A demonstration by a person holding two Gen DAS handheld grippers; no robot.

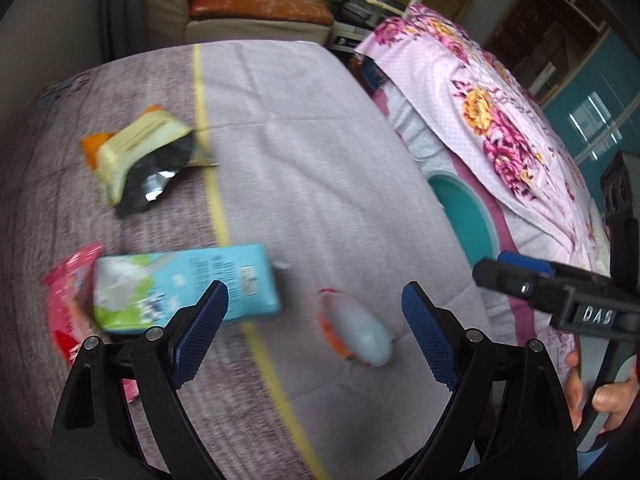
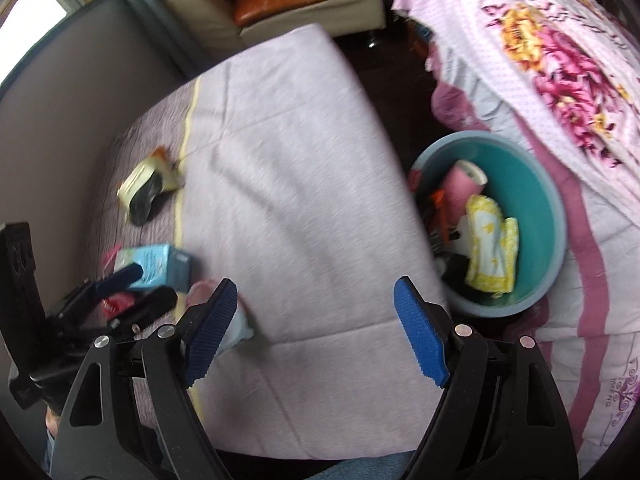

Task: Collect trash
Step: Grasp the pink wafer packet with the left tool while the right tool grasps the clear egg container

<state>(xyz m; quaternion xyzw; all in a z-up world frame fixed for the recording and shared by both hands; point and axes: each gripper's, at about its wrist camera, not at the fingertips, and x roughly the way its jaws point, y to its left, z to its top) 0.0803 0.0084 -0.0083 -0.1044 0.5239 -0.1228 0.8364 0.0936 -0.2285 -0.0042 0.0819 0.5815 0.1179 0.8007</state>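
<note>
Trash lies scattered on the grey bedspread (image 1: 304, 152). From the left wrist, my left gripper (image 1: 316, 332) stands wide open and empty above a small pale capsule-shaped wrapper (image 1: 362, 336); a blue milk carton (image 1: 188, 284) sits just left of it, a pink packet (image 1: 66, 312) beyond, a yellow-and-black pouch (image 1: 148, 156) farther up. I centre the jaws over the capsule wrapper and close across its narrow width, clear of the cloth.

From the right wrist, my right gripper (image 2: 316, 324) is likewise open, holding nothing. The teal bin (image 2: 536, 184) stands beside the bed, already holding discarded items. I judge the carton better suited to a grip across its flat faces.
</note>
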